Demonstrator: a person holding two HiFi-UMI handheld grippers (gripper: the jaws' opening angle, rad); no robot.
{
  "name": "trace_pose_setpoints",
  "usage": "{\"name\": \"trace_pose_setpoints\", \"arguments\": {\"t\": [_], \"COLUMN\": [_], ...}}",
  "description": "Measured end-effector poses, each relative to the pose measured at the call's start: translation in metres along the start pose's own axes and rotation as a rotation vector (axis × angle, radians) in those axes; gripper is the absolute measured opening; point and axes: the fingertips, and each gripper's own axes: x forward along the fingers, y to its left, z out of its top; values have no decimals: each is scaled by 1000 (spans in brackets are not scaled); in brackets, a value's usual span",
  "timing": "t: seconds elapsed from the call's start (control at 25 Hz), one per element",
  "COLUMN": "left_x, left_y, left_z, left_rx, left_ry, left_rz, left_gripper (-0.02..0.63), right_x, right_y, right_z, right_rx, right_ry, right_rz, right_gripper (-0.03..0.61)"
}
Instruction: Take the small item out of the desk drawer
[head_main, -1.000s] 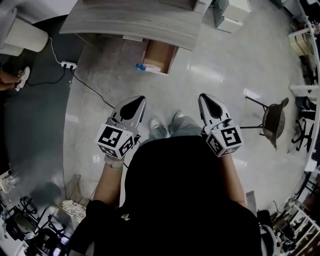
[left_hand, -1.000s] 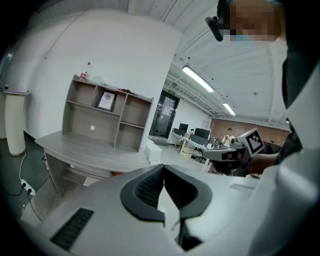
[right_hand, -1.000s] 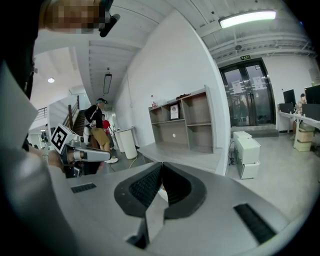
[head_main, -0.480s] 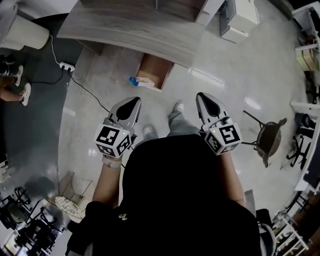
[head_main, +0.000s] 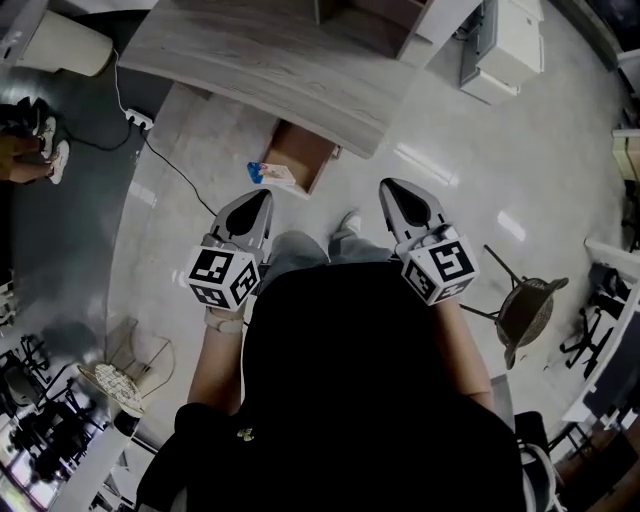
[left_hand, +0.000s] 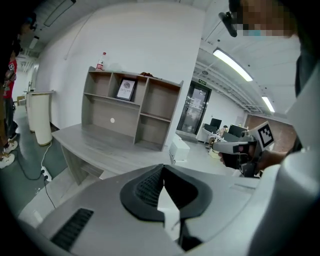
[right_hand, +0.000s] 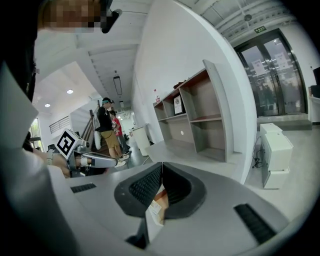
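Head view: left tool (head_main: 262, 194) and right tool (head_main: 390, 186) forward, side by side, jaws together, empty.

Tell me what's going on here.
A person stands back from the desk with a two-jaw gripper in each hand. The left gripper and right gripper are both shut and hold nothing, held out at waist height toward the open drawer under the desk. A small blue-and-white item shows at the drawer's near end. Neither gripper has reached it yet.
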Motion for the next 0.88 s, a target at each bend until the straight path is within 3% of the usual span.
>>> {"name": "trace_pose_setpoints", "arguments": {"t": [0.32,0.88], "left_x": [22,63], "left_y": [24,135], "left_z": [-15,-79], "left_rx": [-84,-289], "left_ry": [41,200], "left_rz": [44,24], "left_gripper": [9,11], "right_x": [26,82], "right_y": [-2,15], "right_z": [-1,13], "right_rx": [9,-24], "right_ry": [46,104], "right_rz": [44,-55], "right_gripper": [-3,-3]}}
